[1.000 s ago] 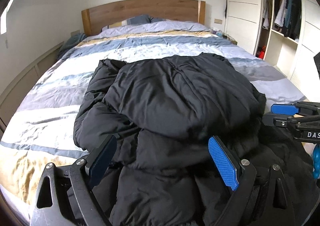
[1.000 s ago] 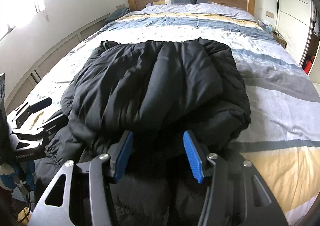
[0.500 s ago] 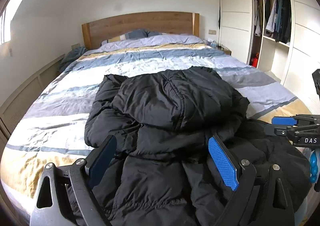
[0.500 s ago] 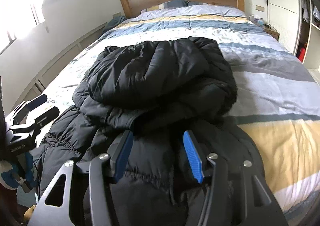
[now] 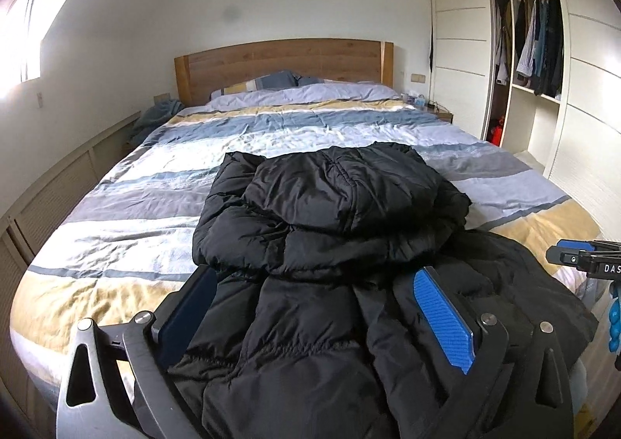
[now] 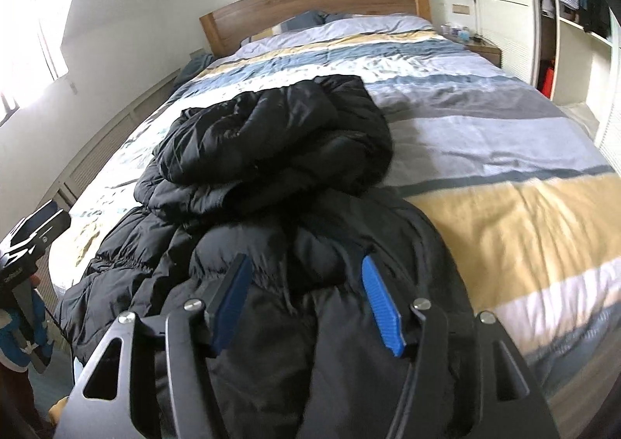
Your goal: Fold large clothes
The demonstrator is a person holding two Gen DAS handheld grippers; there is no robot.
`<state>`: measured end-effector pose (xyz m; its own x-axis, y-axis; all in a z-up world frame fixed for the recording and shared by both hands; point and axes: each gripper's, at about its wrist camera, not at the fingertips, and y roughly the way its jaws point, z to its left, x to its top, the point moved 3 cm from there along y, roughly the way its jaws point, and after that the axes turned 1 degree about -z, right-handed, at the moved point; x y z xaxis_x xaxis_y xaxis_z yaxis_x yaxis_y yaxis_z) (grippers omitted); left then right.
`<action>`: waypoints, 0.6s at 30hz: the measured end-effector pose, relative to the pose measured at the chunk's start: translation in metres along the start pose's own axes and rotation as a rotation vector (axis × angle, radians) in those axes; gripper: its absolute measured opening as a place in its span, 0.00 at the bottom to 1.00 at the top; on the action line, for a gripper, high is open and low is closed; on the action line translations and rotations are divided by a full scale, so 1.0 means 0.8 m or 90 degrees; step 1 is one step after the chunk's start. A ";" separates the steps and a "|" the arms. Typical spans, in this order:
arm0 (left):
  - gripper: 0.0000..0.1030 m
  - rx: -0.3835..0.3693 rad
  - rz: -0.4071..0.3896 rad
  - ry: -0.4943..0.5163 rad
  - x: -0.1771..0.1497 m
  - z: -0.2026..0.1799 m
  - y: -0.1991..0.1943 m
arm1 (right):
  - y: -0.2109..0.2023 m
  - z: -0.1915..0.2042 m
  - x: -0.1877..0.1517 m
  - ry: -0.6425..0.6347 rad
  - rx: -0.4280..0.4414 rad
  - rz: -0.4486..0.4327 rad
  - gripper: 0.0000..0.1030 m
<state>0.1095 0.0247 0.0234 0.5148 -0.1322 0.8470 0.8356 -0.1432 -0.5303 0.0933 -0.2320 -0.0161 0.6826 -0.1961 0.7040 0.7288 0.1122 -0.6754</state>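
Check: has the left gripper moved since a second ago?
Yes. The left gripper has pulled back from the headboard, jaws opening over the jacket.

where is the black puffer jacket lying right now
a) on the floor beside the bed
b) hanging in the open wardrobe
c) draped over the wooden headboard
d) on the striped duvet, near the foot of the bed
d, the black puffer jacket lies bunched on the striped duvet at the near end of the bed, well short of the wooden headboard.
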 end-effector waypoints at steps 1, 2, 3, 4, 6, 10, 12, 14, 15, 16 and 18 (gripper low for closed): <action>0.98 0.001 -0.003 0.000 -0.002 0.000 -0.005 | -0.004 -0.003 -0.001 0.002 -0.002 -0.003 0.58; 0.98 0.001 -0.005 0.000 -0.003 0.001 -0.010 | -0.010 -0.006 -0.004 0.005 -0.006 -0.006 0.58; 0.98 0.001 -0.007 0.000 -0.005 0.002 -0.015 | -0.016 -0.009 -0.006 0.008 -0.010 -0.011 0.59; 0.98 0.002 -0.009 -0.001 -0.007 0.003 -0.020 | -0.020 -0.011 -0.007 0.011 -0.012 -0.014 0.60; 0.99 0.005 -0.013 -0.003 -0.008 0.006 -0.028 | -0.031 -0.016 -0.011 0.018 -0.017 -0.023 0.62; 0.99 0.015 -0.015 -0.014 -0.016 0.018 -0.040 | -0.049 -0.028 -0.015 0.030 -0.029 -0.037 0.65; 0.99 0.021 -0.011 -0.024 -0.021 0.027 -0.044 | -0.059 -0.036 -0.017 0.040 -0.035 -0.044 0.66; 0.99 0.030 -0.008 -0.037 -0.027 0.040 -0.048 | -0.067 -0.044 -0.019 0.049 -0.041 -0.051 0.67; 0.99 0.035 -0.006 -0.045 -0.031 0.048 -0.050 | -0.072 -0.049 -0.021 0.055 -0.044 -0.054 0.68; 0.99 0.040 -0.003 -0.054 -0.034 0.057 -0.052 | -0.075 -0.053 -0.022 0.059 -0.045 -0.056 0.68; 0.99 0.051 0.002 -0.070 -0.040 0.071 -0.056 | -0.083 -0.064 -0.025 0.074 -0.049 -0.063 0.69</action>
<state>0.0669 0.0911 0.0220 0.5317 -0.0243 0.8466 0.8443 -0.0632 -0.5321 0.0282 -0.2852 0.0035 0.5937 -0.3148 0.7406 0.7829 0.0135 -0.6220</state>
